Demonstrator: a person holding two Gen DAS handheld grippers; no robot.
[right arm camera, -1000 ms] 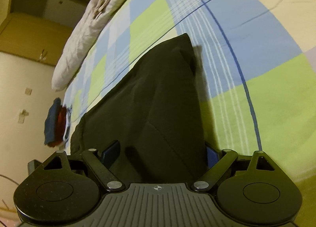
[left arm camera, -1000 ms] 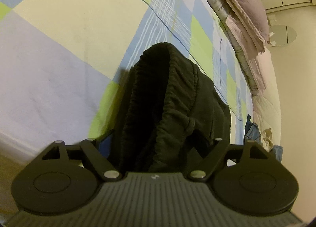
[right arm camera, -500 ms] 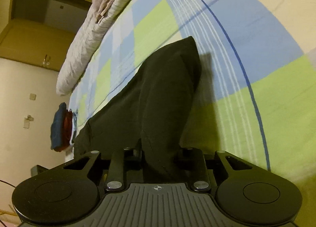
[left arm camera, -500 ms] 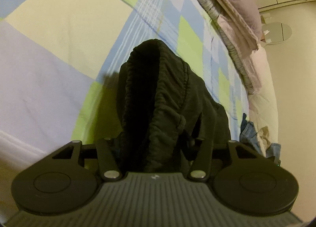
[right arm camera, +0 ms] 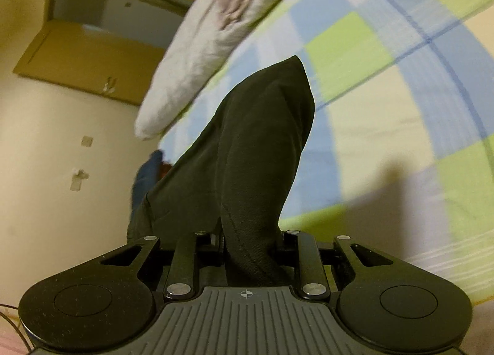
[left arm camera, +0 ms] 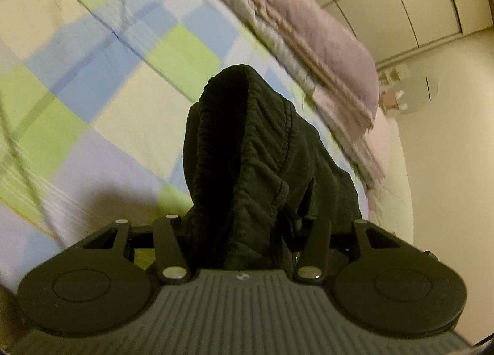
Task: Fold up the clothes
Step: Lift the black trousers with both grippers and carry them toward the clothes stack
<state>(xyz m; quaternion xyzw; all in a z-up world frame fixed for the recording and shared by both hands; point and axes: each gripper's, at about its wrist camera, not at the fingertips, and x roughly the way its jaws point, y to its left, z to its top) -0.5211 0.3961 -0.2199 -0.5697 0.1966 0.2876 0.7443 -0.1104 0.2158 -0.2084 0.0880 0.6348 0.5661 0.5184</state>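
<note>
A black garment with a gathered elastic waistband (left arm camera: pixel 247 151) fills the middle of the left wrist view. My left gripper (left arm camera: pixel 244 231) is shut on the waistband end and holds it off the bed. In the right wrist view the smooth black cloth of the same garment (right arm camera: pixel 256 157) rises from my right gripper (right arm camera: pixel 250 247), which is shut on it. Both fingertips are hidden in the cloth. The garment hangs above the checked bedsheet (left arm camera: pixel 92 83), and the sheet also shows in the right wrist view (right arm camera: pixel 386 83).
A folded pale quilt (left arm camera: pixel 324 46) lies along the far side of the bed, also seen in the right wrist view (right arm camera: pixel 216 31). A small pile of blue and red clothes (right arm camera: pixel 148 176) lies past the garment. A doorway (right arm camera: pixel 102 15) and walls surround the bed.
Both grippers closed on the black garment and lifted it off the bed. The views tilted up, showing more of the quilt, wall and doorway.
</note>
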